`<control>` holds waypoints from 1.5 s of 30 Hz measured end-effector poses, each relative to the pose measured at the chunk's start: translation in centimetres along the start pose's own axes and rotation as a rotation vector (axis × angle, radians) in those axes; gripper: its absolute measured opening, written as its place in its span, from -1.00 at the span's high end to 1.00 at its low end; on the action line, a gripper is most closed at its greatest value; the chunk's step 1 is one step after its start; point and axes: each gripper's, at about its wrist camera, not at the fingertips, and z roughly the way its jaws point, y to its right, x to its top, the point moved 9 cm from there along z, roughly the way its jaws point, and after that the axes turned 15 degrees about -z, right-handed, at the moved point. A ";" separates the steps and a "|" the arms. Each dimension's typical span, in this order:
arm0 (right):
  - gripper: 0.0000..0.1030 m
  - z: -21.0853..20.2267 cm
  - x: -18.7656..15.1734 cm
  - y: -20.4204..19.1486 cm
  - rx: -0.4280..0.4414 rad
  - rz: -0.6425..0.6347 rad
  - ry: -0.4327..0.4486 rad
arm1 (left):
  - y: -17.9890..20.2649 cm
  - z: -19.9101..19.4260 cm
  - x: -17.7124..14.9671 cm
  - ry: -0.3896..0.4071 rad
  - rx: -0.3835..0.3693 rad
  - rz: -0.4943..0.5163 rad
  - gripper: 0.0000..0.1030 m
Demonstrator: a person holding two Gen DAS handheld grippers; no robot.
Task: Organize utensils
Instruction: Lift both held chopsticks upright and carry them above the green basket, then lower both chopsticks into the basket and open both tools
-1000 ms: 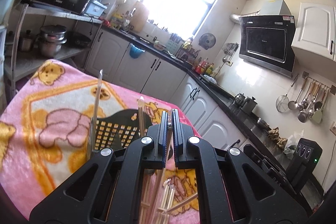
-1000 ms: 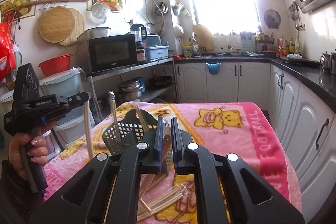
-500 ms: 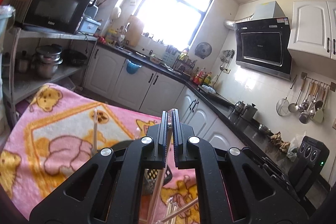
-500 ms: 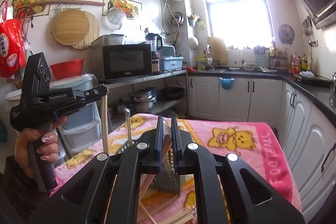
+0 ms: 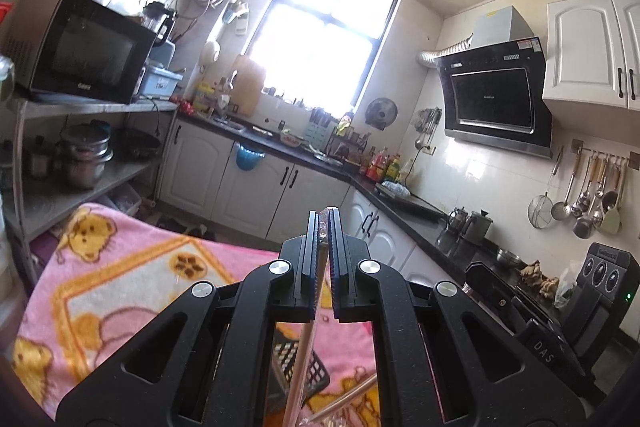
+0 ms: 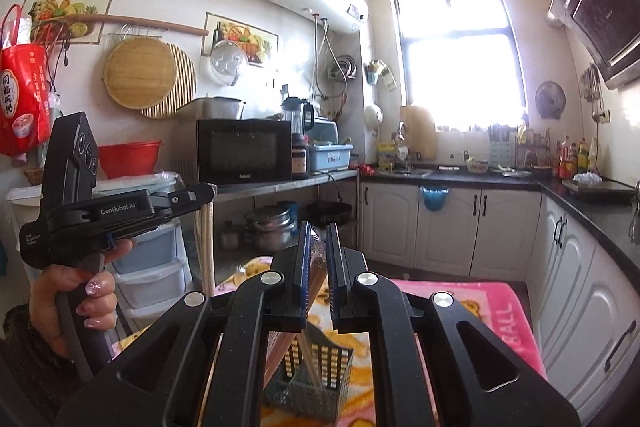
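Partly hidden | chopsticks (image 6: pixel 314 275) behind right tongs (image 6: pixel 317 259) | basket (image 6: pixel 308 383) cut off

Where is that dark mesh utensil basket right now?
In the right wrist view the mesh basket stands on the pink blanket, low in the middle, just below the right claw, which is shut on wrapped chopsticks slanting toward it.
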 end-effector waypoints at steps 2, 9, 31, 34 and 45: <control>0.85 0.4 0.6 0.4 -0.009 -0.006 0.006 | 0.3 0.2 0.6 0.011 -0.003 0.004 0.95; 0.85 1.5 1.8 2.0 -0.062 -0.033 0.019 | -0.1 1.7 2.6 0.057 0.014 0.001 0.95; 0.85 5.6 -2.8 3.1 -0.176 -0.076 -0.045 | -4.0 6.6 -1.4 0.051 0.092 0.041 0.95; 0.85 5.9 -3.3 2.8 -0.184 -0.090 -0.050 | -4.2 7.0 -2.2 0.045 0.096 0.050 0.95; 0.85 7.0 -4.8 1.1 -0.212 -0.178 -0.047 | -4.5 7.8 -4.8 0.033 0.091 0.083 0.95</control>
